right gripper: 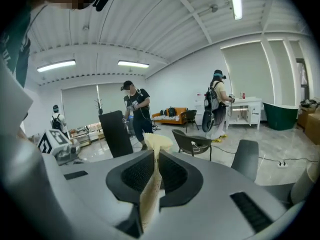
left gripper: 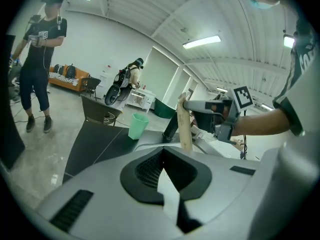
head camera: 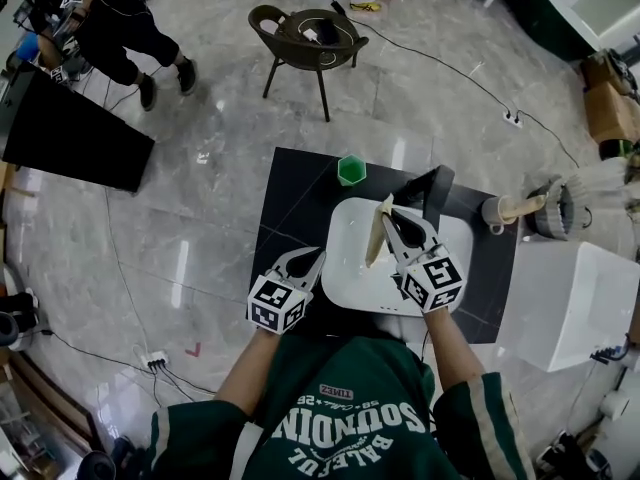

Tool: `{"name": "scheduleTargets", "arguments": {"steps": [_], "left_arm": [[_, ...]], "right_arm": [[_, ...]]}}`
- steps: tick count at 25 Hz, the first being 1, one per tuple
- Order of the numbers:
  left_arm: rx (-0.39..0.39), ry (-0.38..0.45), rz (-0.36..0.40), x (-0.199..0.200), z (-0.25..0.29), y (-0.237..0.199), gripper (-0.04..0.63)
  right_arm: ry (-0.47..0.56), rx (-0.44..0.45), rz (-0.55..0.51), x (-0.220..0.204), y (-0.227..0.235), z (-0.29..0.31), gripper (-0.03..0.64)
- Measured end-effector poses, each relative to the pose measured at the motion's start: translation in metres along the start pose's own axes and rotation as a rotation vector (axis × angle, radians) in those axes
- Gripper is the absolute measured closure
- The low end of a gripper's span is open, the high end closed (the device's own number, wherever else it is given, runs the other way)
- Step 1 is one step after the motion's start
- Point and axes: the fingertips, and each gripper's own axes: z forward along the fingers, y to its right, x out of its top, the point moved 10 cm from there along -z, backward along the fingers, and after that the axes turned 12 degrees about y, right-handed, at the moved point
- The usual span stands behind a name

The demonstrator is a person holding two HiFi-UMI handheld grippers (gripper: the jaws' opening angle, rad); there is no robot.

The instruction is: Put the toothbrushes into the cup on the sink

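A green cup (head camera: 351, 170) (left gripper: 138, 125) stands on the black table just beyond the white sink (head camera: 345, 268). My right gripper (head camera: 392, 220) (right gripper: 155, 156) hovers over the sink basin, shut on a beige toothbrush (head camera: 377, 233) (right gripper: 150, 194) that stands nearly upright in its jaws. In the left gripper view that toothbrush (left gripper: 184, 126) and the right gripper (left gripper: 192, 105) show a little right of the cup. My left gripper (head camera: 315, 258) (left gripper: 161, 151) sits at the sink's left edge, its jaws together with nothing held.
A black faucet (head camera: 438, 193) rises at the sink's far right. The black table (head camera: 290, 198) carries sink and cup. A white box (head camera: 570, 303) stands to the right, a dark chair (head camera: 310, 38) beyond the table, a black panel (head camera: 70, 133) and a person (head camera: 110, 18) at far left.
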Motion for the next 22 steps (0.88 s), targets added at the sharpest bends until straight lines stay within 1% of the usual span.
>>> {"name": "scheduleTargets", "arguments": {"steps": [2, 5, 10, 12, 15, 19, 22], "left_arm": [[0.004, -0.002, -0.005, -0.001, -0.001, -0.003, 0.586], [0.010, 0.003, -0.016, -0.003, -0.002, -0.007, 0.586], [0.019, -0.002, -0.025, -0.006, -0.008, -0.015, 0.586], [0.029, -0.002, -0.028, -0.005, -0.011, -0.019, 0.586], [0.043, -0.006, -0.031, -0.003, -0.014, -0.023, 0.586], [0.052, -0.011, -0.037, -0.003, -0.016, -0.029, 0.586], [0.062, -0.017, -0.039, -0.002, -0.021, -0.036, 0.586]], "right_arm": [[0.046, -0.019, 0.013, 0.017, 0.009, 0.012, 0.555], [0.099, -0.032, 0.005, 0.040, 0.019, 0.030, 0.555], [0.171, -0.044, -0.004, 0.067, 0.026, 0.061, 0.555], [0.200, -0.053, 0.023, 0.075, 0.030, 0.075, 0.555], [0.230, -0.087, 0.050, 0.081, 0.038, 0.090, 0.555], [0.244, -0.111, 0.042, 0.081, 0.045, 0.106, 0.555], [0.260, -0.128, 0.017, 0.080, 0.045, 0.118, 0.555]]}}
